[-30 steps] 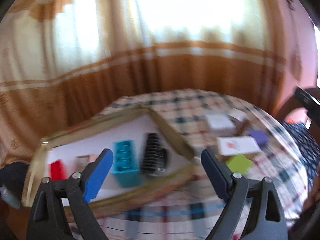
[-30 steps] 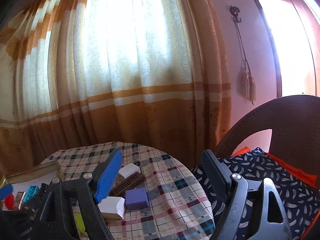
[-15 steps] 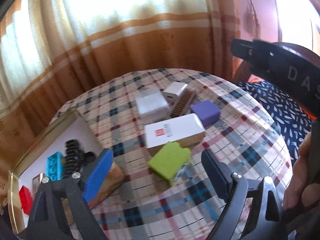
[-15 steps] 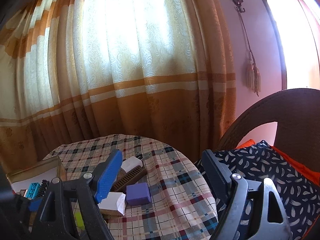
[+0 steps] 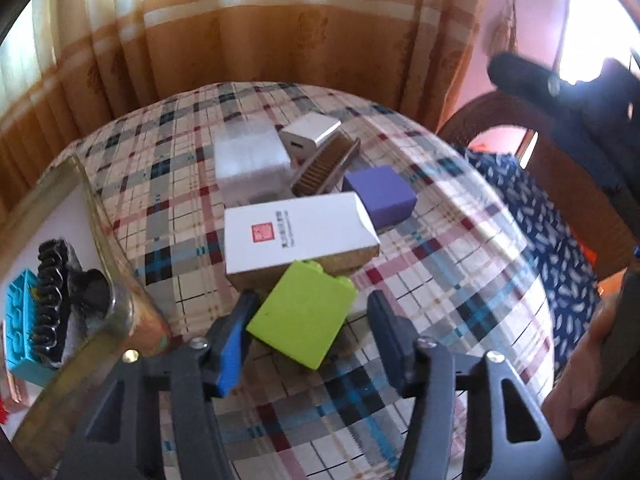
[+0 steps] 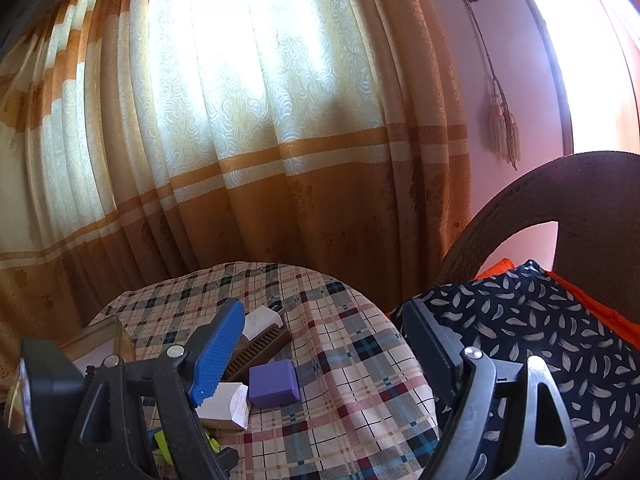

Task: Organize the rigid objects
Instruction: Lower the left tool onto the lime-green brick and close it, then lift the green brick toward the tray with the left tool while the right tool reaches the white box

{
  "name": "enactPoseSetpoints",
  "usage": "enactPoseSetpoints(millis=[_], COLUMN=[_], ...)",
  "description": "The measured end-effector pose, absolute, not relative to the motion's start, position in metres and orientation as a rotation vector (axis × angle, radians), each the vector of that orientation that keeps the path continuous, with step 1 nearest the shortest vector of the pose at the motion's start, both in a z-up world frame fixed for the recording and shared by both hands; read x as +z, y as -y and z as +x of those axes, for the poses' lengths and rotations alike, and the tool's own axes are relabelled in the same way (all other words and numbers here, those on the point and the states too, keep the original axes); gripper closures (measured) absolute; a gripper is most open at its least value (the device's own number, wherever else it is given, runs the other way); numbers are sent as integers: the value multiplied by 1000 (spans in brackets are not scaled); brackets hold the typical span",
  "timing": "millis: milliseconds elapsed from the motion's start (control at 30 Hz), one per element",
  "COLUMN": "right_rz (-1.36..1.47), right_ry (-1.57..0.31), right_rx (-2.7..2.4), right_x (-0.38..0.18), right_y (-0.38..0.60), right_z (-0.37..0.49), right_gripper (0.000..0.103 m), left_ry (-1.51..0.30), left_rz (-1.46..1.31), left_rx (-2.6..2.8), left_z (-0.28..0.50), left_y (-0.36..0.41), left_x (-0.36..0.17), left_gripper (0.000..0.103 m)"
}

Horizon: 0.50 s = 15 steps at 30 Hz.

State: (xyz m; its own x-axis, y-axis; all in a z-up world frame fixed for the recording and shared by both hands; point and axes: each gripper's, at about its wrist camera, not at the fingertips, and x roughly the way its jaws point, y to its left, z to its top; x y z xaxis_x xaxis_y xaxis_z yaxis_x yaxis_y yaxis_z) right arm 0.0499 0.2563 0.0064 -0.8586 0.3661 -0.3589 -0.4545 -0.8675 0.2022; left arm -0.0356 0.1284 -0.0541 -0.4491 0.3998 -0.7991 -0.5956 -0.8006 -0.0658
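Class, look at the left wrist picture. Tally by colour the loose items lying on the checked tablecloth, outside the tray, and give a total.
White: 3, the big printed box, a blurred white block, a small adapter
Purple: 1, cube
Lime green: 1, brick, between the left gripper jaws
Brown: 1, comb-like piece
Total: 6
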Motion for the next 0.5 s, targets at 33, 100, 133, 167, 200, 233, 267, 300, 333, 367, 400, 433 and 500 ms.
enactPoseSetpoints(millis=[33, 100, 133, 167, 200, 233, 267, 300, 333, 367, 400, 433, 500], right_rz=[-438, -450, -458, -463, -468, -471, -473, -477, -484, -490, -495, -501, -524], right_ry=[-395, -409, -423, -439, -459, -475, -483, -491, -494, -489, -480, -463, -413], right_rx=[2644, 2644, 2640, 2634, 2629, 2622, 2618, 2616, 2613, 2613, 2617, 2627, 2670], right_x=[6, 5, 4, 3, 2, 2, 1, 0, 0, 0, 0, 0, 2], right_y=[-257, -259, -261, -263, -266, -269, -269, -270, -271, -270, -269, -266, -258], right_z=[49, 48, 47, 47, 47, 47, 47, 47, 46, 45, 44, 42, 37], right_gripper=[20, 20, 20, 20, 20, 20, 20, 20, 20, 20, 20, 20, 20], left_ry=[-295, -313, -320, -321, -317, -309, -306, -309, -310, -308, -301, -294, -263], left_rz=[-1155, -1146, -1140, -1135, -1131, -1127, -1115, -1089, -1065, -1018, -960, -922, -832], left_rx=[2247, 2256, 2256, 2251, 2248, 2247, 2259, 2282, 2299, 2325, 2354, 2374, 2429], left_z=[-35, -33, -31, -31, -29, -28, -26, -22, -22, -16, -9, -6, 3], left_y=[-128, -130, -131, -131, -131, -130, -130, -129, -127, -124, -121, -118, -109], left_x=[-54, -55, -54, -54, -54, -53, -51, -48, -44, -39, -32, -28, -18], left_gripper=[48, 60, 67, 73, 73, 72, 72, 73, 73, 73, 73, 72, 72])
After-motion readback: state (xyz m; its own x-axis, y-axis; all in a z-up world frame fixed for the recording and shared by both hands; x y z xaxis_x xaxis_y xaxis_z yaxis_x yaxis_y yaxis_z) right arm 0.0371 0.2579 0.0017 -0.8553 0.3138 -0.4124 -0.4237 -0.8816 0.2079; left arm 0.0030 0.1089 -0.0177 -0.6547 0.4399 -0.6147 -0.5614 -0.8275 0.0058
